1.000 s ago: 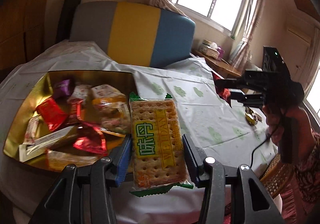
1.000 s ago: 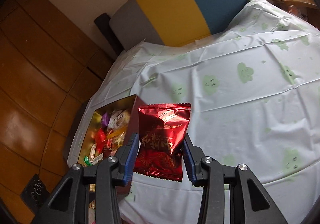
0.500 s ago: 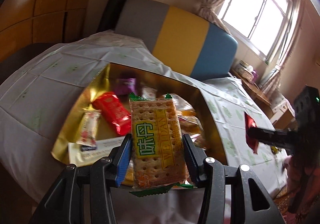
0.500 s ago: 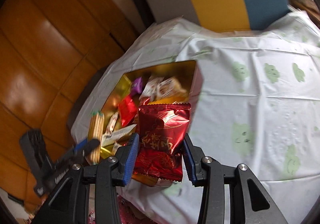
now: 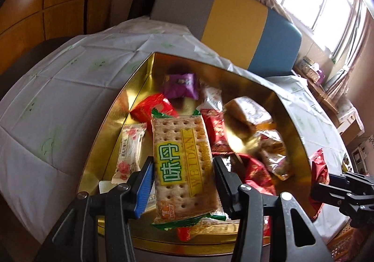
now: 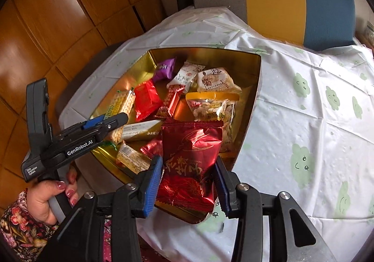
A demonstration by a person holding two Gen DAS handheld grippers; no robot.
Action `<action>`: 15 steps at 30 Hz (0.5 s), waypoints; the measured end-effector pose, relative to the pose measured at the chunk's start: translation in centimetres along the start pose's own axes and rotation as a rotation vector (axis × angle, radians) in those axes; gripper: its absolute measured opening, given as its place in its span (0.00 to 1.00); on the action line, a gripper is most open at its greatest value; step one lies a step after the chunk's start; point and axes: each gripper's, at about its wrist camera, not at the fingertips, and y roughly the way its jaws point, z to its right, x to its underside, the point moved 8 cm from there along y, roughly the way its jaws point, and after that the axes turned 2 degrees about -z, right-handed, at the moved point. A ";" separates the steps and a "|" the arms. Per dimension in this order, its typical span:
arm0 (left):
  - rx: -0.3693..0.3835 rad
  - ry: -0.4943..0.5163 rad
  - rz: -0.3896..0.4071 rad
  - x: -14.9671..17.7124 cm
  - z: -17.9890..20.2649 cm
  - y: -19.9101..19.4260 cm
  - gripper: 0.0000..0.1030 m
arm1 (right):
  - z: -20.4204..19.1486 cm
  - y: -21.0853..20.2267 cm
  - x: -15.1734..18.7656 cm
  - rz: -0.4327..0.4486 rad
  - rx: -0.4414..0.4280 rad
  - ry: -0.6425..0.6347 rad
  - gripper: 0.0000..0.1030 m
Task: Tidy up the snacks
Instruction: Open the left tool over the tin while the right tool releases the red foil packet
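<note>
gold-lined tin, open, on the bench under a white cloth printed with green faces; holds a mixed lot of wrapped snacks: purple packet, red packet, rose-printed sachet, bag of nuts, several more.

item one: cracker pack, clear wrap with green edging and a yellow band, flat and stiff, clamped edge to edge in the left hand-held gripper. a second ago it hung over the near corner of the tin with bare cloth behind it; now it hangs over the tin's middle, above the loose snacks, not yet touching them.

item two: red foil bag, puffed and creased, gold lettering, clamped by its sides in the right hand-held gripper. a second ago it was over open cloth well short of the tin; now it hangs above the tin's near rim.

reading: both packs have been carried to the tin and look ready to be let go into it; release seems the next step. the foil bag sits close to the rim and could slide out onto the cloth.
</note>
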 end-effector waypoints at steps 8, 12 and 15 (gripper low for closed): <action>-0.033 -0.040 0.009 0.7 -0.8 -0.7 0.49 | -0.4 0.9 0.4 -0.020 0.039 -0.030 0.44; -0.024 -0.052 0.022 0.8 -0.9 -1.5 0.49 | -0.5 1.3 0.4 -0.023 0.048 -0.037 0.44; -0.030 -0.040 0.039 0.7 -0.7 -2.3 0.49 | -0.7 1.6 0.3 -0.030 0.048 -0.039 0.44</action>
